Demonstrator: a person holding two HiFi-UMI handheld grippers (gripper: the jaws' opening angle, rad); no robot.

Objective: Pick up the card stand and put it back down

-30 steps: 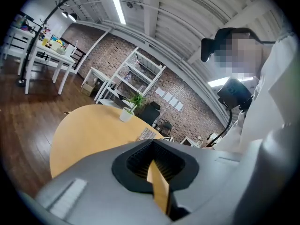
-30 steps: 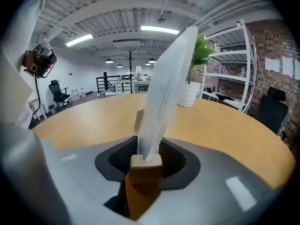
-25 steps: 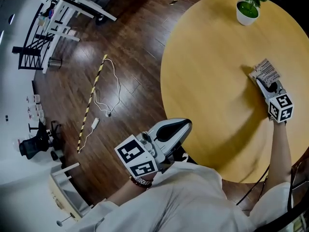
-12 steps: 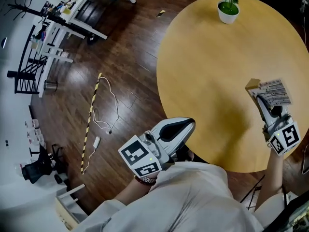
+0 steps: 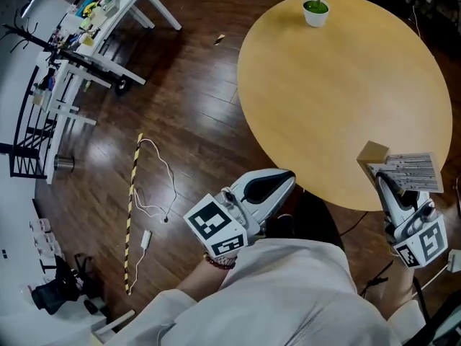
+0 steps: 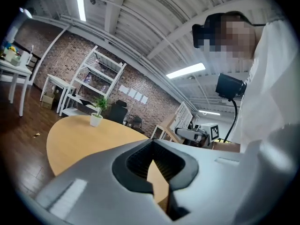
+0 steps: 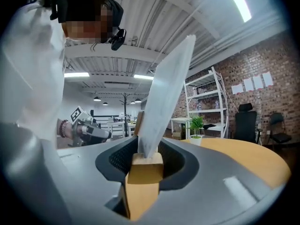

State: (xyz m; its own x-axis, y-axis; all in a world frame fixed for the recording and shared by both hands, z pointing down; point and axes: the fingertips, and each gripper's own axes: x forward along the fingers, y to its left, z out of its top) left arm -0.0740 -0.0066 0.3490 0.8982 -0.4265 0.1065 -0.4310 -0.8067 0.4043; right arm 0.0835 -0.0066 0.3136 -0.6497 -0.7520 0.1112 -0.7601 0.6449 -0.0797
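Stand: the card stand [image 7: 144,165] is a pale wood block, square-cut and smooth, with a flat white card [image 7: 165,93] rising from it at a tilt. In the head view it sits over the near right edge of the table [image 5: 324,99]. I cannot tell whether it touches the top.
Right gripper [image 5: 380,176]: its jaws are clamped on the block from both sides, and ribbed black pads [image 7: 119,161] show beside it.
Left gripper [image 5: 285,178]: its jaws are pressed together with nothing between them. It is held off the table, over the floor, close to the person's white sleeve [image 5: 288,294].
Table: round, with a matt yellow-tan wood top, bare around the stand.
Plant [image 5: 315,7]: small and green in a white pot, on the far rim, well apart from the stand.
Floor [image 5: 187,121]: dark glossy planks.
Cable [image 5: 162,182]: thin and white, looped loosely on the floor left of the table.
Strip [image 5: 133,207]: long, straight, yellow-and-black striped, just beside the cable.
Desks [image 5: 108,13]: white-framed and cluttered, at far left.
Backdrop: a brick wall [image 7: 262,64] and white open shelving [image 7: 208,102] stand behind the table.
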